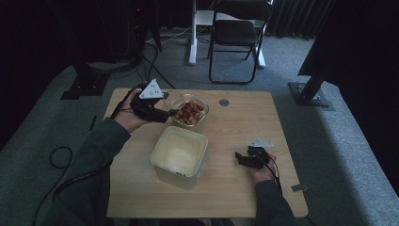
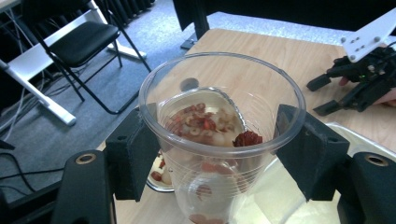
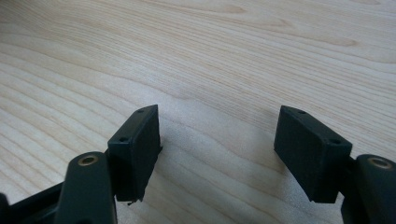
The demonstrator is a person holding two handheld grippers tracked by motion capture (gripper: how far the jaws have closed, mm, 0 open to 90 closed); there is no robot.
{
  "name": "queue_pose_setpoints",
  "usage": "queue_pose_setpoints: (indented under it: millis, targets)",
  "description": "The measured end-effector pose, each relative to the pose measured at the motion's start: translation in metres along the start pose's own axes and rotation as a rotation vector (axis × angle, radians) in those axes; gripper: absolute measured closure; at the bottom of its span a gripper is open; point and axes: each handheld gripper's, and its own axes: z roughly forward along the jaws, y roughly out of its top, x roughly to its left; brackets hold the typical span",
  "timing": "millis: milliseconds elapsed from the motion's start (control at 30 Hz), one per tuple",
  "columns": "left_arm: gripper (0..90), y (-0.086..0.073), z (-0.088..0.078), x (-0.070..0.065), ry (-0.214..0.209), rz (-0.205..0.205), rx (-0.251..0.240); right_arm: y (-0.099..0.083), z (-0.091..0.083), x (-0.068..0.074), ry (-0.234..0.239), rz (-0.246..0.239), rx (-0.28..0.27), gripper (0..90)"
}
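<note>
The clear plastic cup (image 2: 219, 140), with a few red and pale pieces inside, sits pinched between the two jaws of the left gripper (image 2: 219, 154), held over the near edge of the glass bowl (image 1: 189, 112) of the same mixed pieces, with the larger white container (image 1: 179, 155) just beside and below it. Judging by that, the step is moving pieces by cup; keep the squeeze light so the thin wall does not buckle, and tip slowly. The right gripper (image 3: 217, 149) rests spread and empty over bare table (image 3: 233, 56), well apart.
</note>
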Motion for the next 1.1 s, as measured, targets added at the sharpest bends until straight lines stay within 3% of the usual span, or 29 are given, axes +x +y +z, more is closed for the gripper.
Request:
queue_pose_setpoints:
  millis: [233,467,700,733,900,1100]
  targets:
    - [32.1,-0.003,-0.007,0.001,-0.068,-0.042,-0.019,0.000,0.000,0.000,0.000,0.000,0.000,31.0]
    - [32.1,-0.002,-0.010,-0.004,-0.134,-0.044,-0.039,0.000,0.000,0.000,0.000,0.000,0.000,30.9]
    - [31.8,0.001,-0.015,-0.011,-0.211,-0.023,-0.066,0.000,0.000,0.000,0.000,0.000,0.000,30.9]
    - [31.8,0.001,-0.016,-0.013,-0.244,-0.014,-0.075,0.000,0.000,0.000,0.000,0.000,0.000,30.9]
    - [31.8,0.004,-0.019,-0.018,-0.324,0.013,-0.087,0.000,0.000,0.000,0.000,0.000,0.000,31.0]
    - [31.9,0.005,-0.018,-0.024,-0.403,0.045,-0.063,0.000,0.000,0.000,0.000,0.002,0.001,30.9]
